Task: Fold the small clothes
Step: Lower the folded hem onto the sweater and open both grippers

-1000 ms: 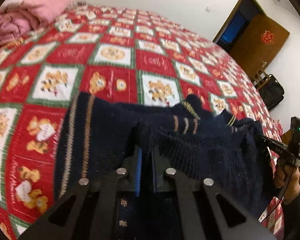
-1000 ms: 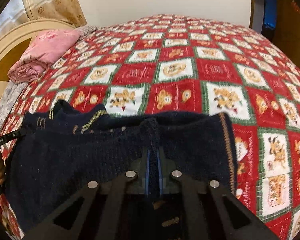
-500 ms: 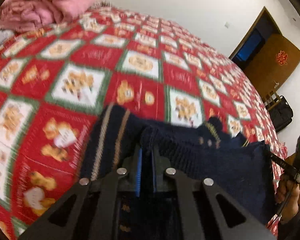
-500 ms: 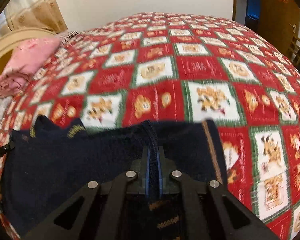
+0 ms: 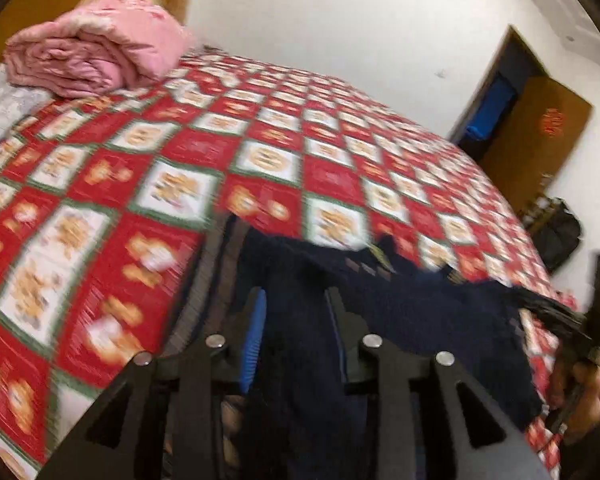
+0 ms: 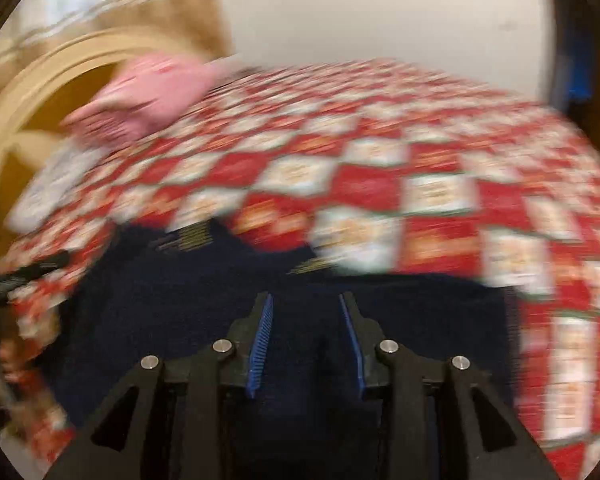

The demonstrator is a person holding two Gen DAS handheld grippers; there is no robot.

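A navy knitted sweater [image 5: 420,312] with tan stripes lies bunched on the red-and-white patterned quilt [image 5: 268,136], near the bed's front edge. My left gripper [image 5: 296,300] hovers over its left part; the jaws are opening, and dark knit shows in the gap with the blue pads [image 5: 254,340] off it. My right gripper [image 6: 306,296] stands over the sweater [image 6: 180,300] on its right part, jaws also opening, pads clear of the cloth. Each gripper shows in the other's view: the right gripper [image 5: 598,312] and the left gripper [image 6: 24,276]. Both views are motion-blurred.
A rolled pink blanket [image 5: 96,52] lies at the bed's far left by a curved headboard [image 6: 40,76], with grey cloth [image 5: 4,108] beside it. A brown door [image 5: 540,136] and a black bag [image 5: 556,236] stand past the bed's right side.
Both grippers were shut on a pinched ridge of the sweater; now both have opened and let it go. Both cameras have swung, and the sweater sits lower in view.
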